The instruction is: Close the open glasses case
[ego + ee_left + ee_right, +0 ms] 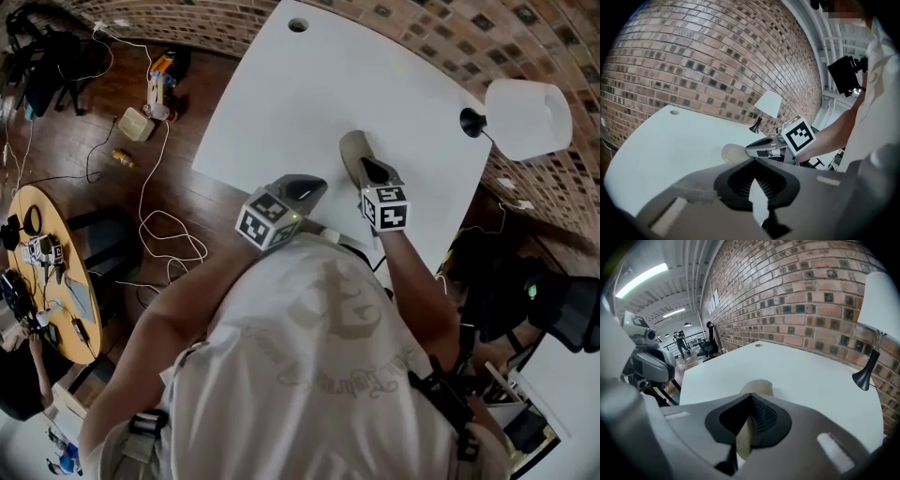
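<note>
The tan oval glasses case (352,150) is lying on the white bench (328,84). The lid likely needs pressing down evenly, without letting the case slide. The right gripper (750,397), jaws together and holding nothing, is tilting down over the case's near end; contact is unclear. The left gripper (317,186), jaws also together, is hovering left of the case.

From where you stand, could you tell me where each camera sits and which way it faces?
Head view: on the person's head, facing steeply down at the table, glasses case, left tool and right tool; shirt and arms show.
Left gripper view: on the left tool, facing across the table to the right tool, a forearm, the brick wall.
Right gripper view: on the right tool, facing past its shut jaws at the case.
Shared: case and lamp, in all three.
</note>
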Available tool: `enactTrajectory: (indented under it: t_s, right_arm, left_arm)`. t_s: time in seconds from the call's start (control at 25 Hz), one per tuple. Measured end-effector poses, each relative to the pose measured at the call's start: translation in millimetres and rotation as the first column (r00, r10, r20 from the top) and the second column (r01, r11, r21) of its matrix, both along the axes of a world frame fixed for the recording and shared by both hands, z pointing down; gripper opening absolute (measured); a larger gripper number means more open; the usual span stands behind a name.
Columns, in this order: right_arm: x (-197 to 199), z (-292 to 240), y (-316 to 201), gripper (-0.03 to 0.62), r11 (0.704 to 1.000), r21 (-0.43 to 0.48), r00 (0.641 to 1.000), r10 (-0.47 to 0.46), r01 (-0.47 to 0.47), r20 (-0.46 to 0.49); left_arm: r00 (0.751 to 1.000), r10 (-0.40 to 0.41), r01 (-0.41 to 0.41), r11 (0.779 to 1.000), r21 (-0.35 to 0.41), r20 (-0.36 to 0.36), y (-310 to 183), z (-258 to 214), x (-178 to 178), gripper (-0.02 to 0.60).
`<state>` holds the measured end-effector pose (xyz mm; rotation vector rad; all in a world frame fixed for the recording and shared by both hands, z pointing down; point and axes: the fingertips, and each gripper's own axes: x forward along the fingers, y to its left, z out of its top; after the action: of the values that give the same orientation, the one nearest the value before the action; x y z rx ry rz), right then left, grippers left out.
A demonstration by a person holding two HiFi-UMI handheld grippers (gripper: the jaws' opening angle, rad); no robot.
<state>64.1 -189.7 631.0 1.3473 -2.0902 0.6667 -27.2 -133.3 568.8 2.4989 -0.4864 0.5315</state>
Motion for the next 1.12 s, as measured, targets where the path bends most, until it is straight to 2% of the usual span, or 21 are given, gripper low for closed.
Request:
enactTrajectory:
  t_s: [0.2,0.36,0.52,0.76,0.96,1.12]
  right_arm:
    - [-6,-1,3,0.008,1.0,-0.007,1.0,-0.001,0.001,-0.027]
    - [-28,-3,-6,0.008,1.0,-0.001,1.0,-0.023,0.023,-0.009]
    - [-16,-5,-1,0.009,0.999,-0.004,0.999,-0.044,0.044,-0.018]
    - [-5,-13,2,0.009,0.998,0.029,0.998,-0.058,0.059,-0.011]
    - [0,-24,4,0.009,0.995,0.074,0.997,-0.071,0.068,0.038]
    - [19,-29,20,0.009,0.993,0.11,0.996,-0.058,0.05,0.07]
  left_arm:
    - [0.999,0.013,-0.012,1.0,0.016,-0.039,3,-7,-2,0.006]
    - [1.0,-0.003,0.004,1.0,0.027,-0.021,-3,-6,-20,0.006]
    - [1.0,-0.029,0.029,0.999,0.022,-0.011,2,-7,-10,0.006]
    - [1.0,-0.024,0.024,0.999,0.044,0.002,9,-14,1,0.006]
    - [0.999,-0.028,0.027,0.998,0.06,0.02,16,-17,10,0.006]
    - [1.0,-0.006,0.005,0.998,0.056,0.02,32,-18,28,0.006]
